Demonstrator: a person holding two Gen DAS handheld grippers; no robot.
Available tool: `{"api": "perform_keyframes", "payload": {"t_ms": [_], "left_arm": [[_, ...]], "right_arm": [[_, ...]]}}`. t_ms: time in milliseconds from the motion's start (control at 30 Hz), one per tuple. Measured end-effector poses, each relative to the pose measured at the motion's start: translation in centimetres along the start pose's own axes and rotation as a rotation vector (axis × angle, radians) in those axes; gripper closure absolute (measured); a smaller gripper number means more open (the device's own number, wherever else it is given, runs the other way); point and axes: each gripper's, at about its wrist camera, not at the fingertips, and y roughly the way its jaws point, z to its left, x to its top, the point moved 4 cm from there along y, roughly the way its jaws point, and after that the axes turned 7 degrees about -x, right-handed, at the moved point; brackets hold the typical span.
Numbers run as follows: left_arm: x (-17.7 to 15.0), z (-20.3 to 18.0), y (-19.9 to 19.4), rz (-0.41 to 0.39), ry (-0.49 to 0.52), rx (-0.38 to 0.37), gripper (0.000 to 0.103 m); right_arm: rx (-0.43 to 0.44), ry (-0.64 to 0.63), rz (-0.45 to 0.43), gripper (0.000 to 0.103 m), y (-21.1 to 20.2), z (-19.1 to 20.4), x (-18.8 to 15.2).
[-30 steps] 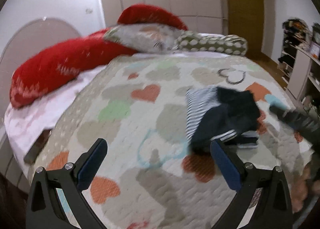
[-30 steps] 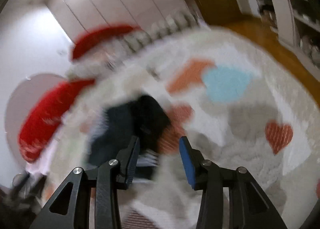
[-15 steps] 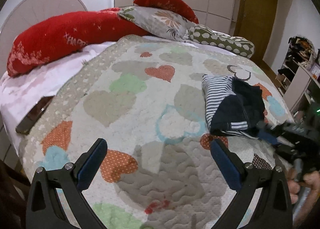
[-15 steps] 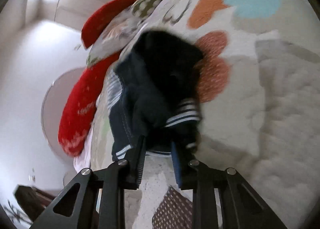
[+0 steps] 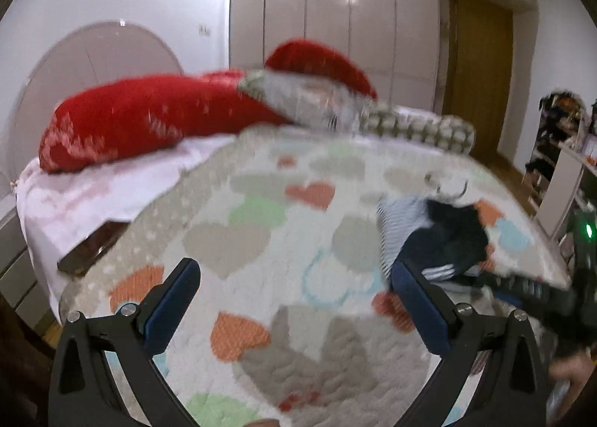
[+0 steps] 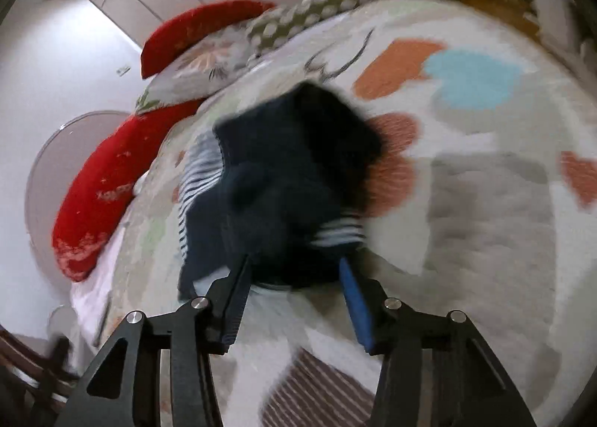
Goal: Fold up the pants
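A dark navy pair of pants (image 6: 291, 181) with white stripes lies bunched in a pile on the heart-patterned quilt (image 6: 485, 203), partly over a striped garment (image 6: 197, 173). My right gripper (image 6: 294, 278) is open, its fingers either side of the pile's near edge. In the left wrist view the pile (image 5: 444, 240) sits at the right of the quilt (image 5: 268, 240), and the right gripper (image 5: 522, 289) reaches to it from the right. My left gripper (image 5: 291, 296) is open and empty above the quilt, left of the pile.
Red pillows (image 5: 149, 121) and patterned pillows (image 5: 410, 125) lie at the head of the bed. A dark flat object (image 5: 89, 251) rests at the bed's left edge. Shelves (image 5: 559, 151) stand at the right, wardrobe doors (image 5: 335, 16) behind.
My right gripper moved in to the pile, narrowed around its edge, and now stands wider open there. The left gripper stayed open, its view swaying over the bed.
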Motion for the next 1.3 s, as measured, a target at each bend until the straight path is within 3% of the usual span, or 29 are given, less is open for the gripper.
{"api": "perform_keyframes", "payload": {"t_ms": [167,367,533,1300], "left_arm": [[1.5,-2.9,0.4,0.028,0.045,-0.118,0.000],[-0.2,-5.8,3.6,0.218,0.148,-0.130,0.000],[-2.2,-6.3,4.4,0.285,0.148,-0.143,0.000],[-3.6,-5.9,6.5,0.358,0.130,-0.156,0.000]], "right_arm": [[-0.076,-0.059,-0.094,0.043,-4.5,-0.8,-1.2],[-0.194,-0.148,-0.097,0.042,-5.6,0.2,-2.8],[-0.249,-0.221,-0.106,0.041,-5.7,0.7,-3.7],[-0.282,-0.234,-0.082,0.039,-4.2,1.0,-3.9]]}}
